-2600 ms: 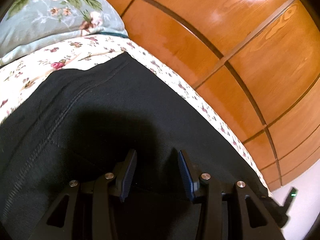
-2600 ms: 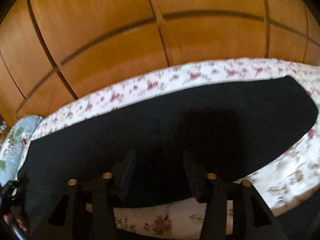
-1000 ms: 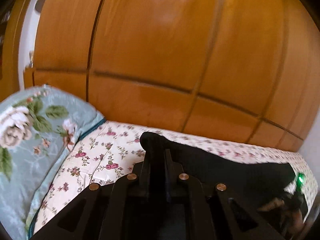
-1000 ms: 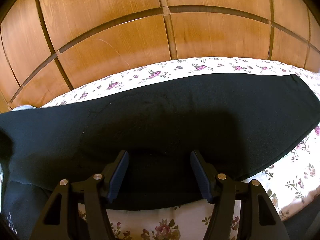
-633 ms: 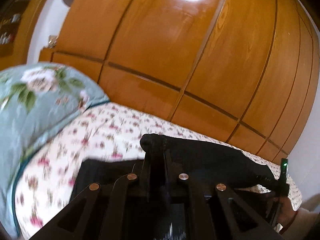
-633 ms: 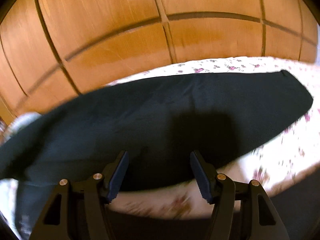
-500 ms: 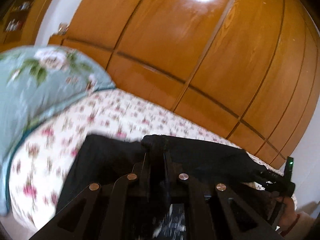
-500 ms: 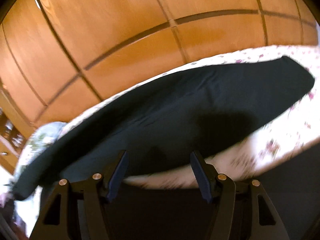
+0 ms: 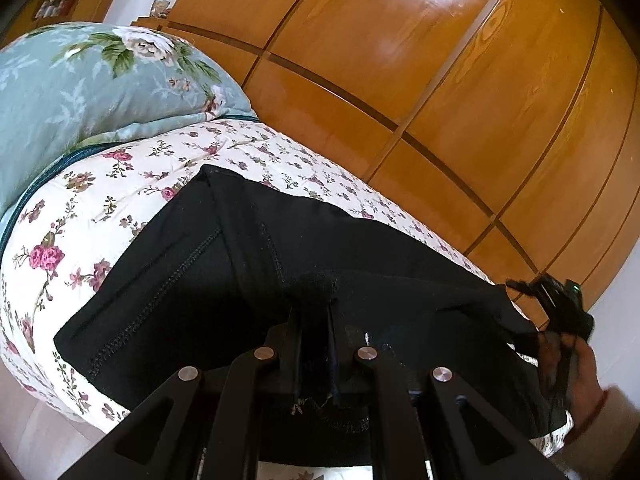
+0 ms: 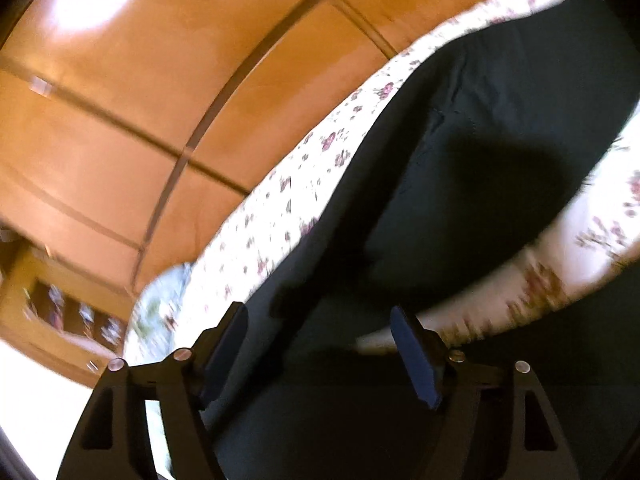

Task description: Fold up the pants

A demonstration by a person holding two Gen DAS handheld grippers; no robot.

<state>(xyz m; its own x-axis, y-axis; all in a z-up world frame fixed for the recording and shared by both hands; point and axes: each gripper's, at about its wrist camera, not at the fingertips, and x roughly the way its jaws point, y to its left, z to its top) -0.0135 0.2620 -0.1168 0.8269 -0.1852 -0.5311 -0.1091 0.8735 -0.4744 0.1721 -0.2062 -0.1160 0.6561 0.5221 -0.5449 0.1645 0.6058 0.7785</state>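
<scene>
Black pants [image 9: 240, 260] lie across the floral bed sheet [image 9: 100, 208], with a zipper seam showing on the near part. My left gripper [image 9: 314, 308] is shut on a bunched edge of the pants, held just above the layer below. In the right wrist view the pants [image 10: 480, 140] stretch up to the right, blurred. My right gripper [image 10: 318, 316] is tilted over their near edge. Its jaws are opening, and neither pad presses on the cloth. At the far right of the left wrist view, a person's hand [image 9: 568, 364] holds that gripper.
A pale green floral pillow [image 9: 80, 80] lies at the left end of the bed. A wooden panelled wardrobe [image 9: 440, 100] stands close behind the bed [image 10: 280, 208]. A shelf with small items [image 10: 60, 312] shows at the far left of the right wrist view.
My left gripper came down towards the bed with the pants edge still pinched, laying cloth over the lower layer. The right gripper rolled sideways and its jaws spread wider.
</scene>
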